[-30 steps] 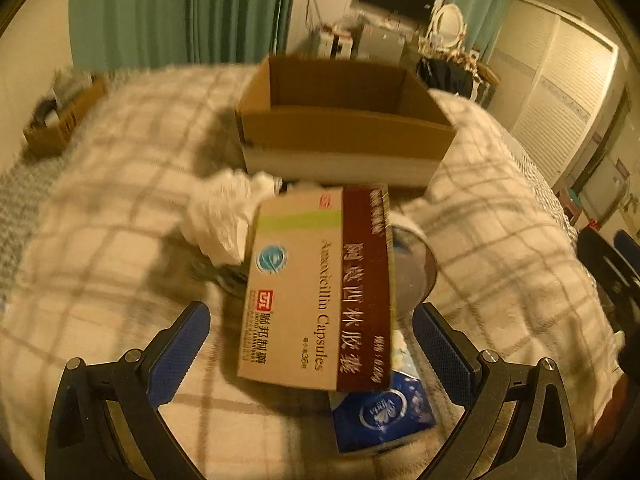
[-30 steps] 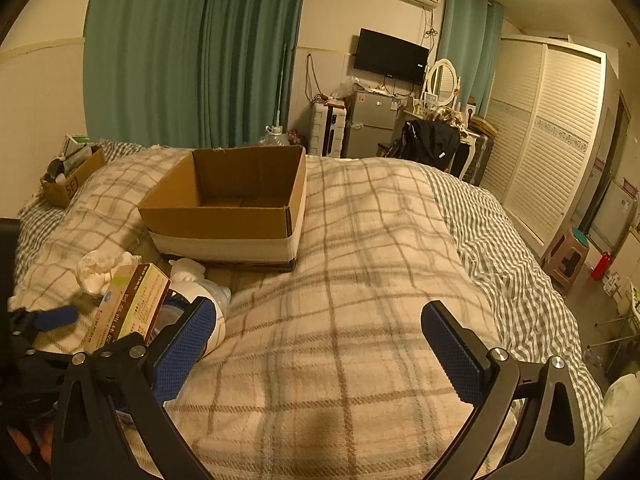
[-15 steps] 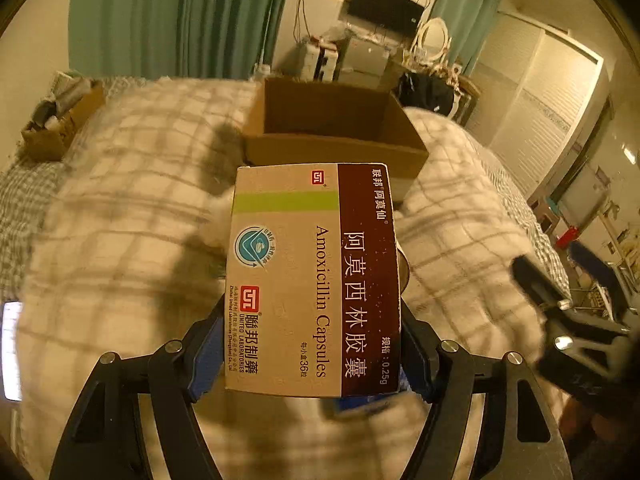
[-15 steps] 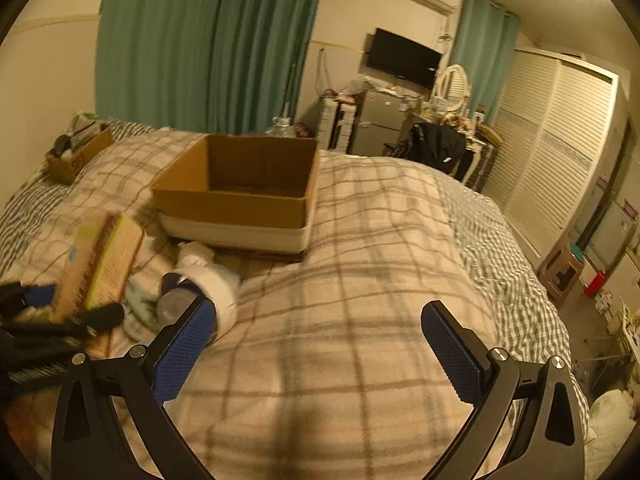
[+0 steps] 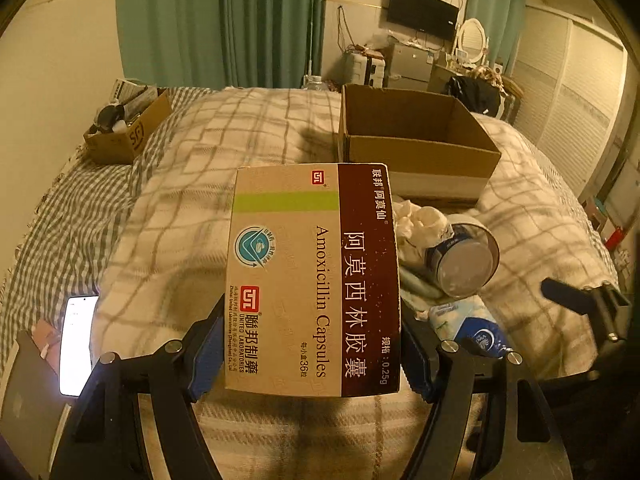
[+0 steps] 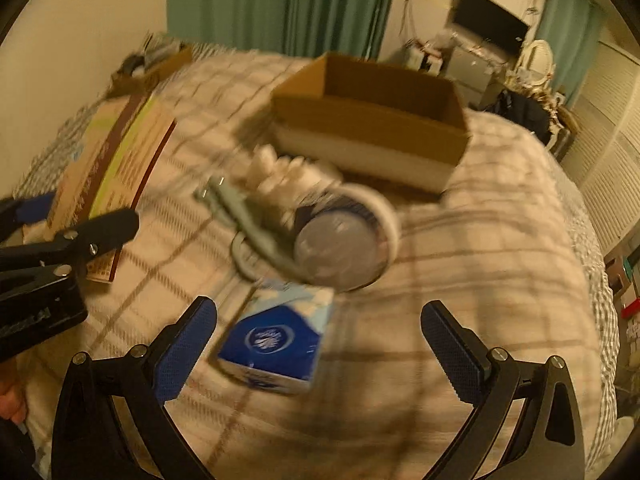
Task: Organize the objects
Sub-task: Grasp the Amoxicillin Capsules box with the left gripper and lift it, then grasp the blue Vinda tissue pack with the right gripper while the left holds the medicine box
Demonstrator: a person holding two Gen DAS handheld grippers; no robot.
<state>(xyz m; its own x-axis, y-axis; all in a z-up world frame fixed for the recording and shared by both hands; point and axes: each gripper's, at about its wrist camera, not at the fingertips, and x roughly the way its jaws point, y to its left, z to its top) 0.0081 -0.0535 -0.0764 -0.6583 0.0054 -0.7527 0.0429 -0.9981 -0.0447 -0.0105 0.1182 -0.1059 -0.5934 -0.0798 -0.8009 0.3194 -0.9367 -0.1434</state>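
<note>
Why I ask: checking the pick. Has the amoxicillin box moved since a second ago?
Yes. The amoxicillin box has come up off the bedding, clamped in the left gripper.

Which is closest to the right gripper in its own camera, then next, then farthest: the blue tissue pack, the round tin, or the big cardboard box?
From the right gripper, nearest first:
1. Blue tissue pack: lying between its open fingers, a little left of the middle.
2. Round tin: on its side just beyond the pack, in the middle.
3. Big cardboard box: farthest back on the bed, open at the top.

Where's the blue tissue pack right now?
In the right wrist view, the blue tissue pack lies on the plaid blanket between the open right claw's fingers, just in front of the tipped-over jar.
</note>
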